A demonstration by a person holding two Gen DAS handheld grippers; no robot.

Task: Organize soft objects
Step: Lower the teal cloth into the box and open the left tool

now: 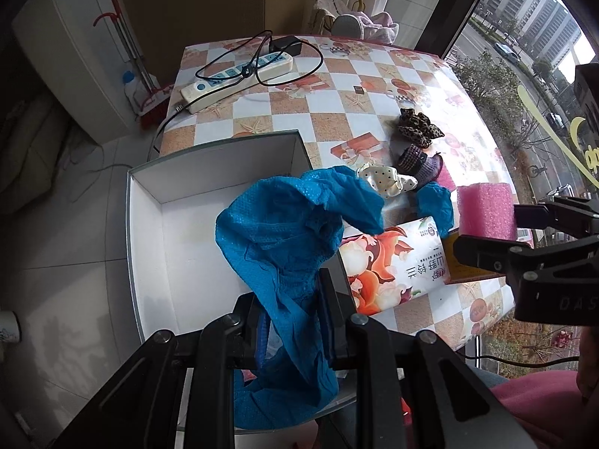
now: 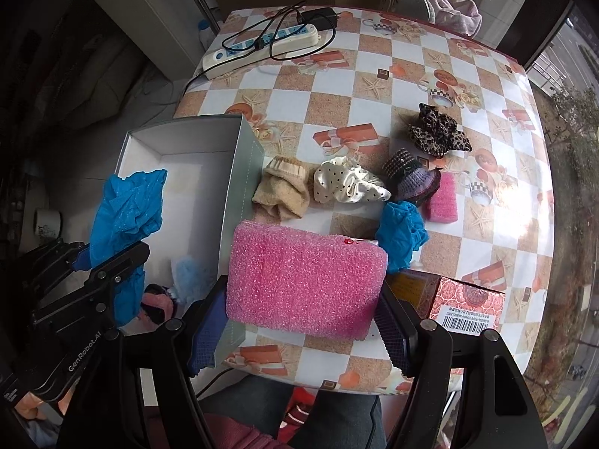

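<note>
My left gripper (image 1: 290, 321) is shut on a blue plastic cover (image 1: 284, 232) and holds it over the open white box (image 1: 149, 224); it also shows in the right wrist view (image 2: 127, 205). My right gripper (image 2: 303, 318) is shut on a pink foam block (image 2: 305, 280), held above the table's near edge, right of the box (image 2: 239, 187). On the table lie a beige sock (image 2: 282, 191), a white dotted scrunchie (image 2: 348, 185), a purple knit piece (image 2: 411, 179), a leopard scrunchie (image 2: 438, 131), a second blue cover (image 2: 402, 230) and a small pink foam (image 2: 443, 198).
A power strip with black cables (image 2: 262, 46) lies at the table's far left. A tissue pack (image 1: 393, 269) and a red carton (image 2: 464, 299) sit near the front edge. Soft pink and light-blue items (image 2: 176, 288) lie in the box's near end. Window at right.
</note>
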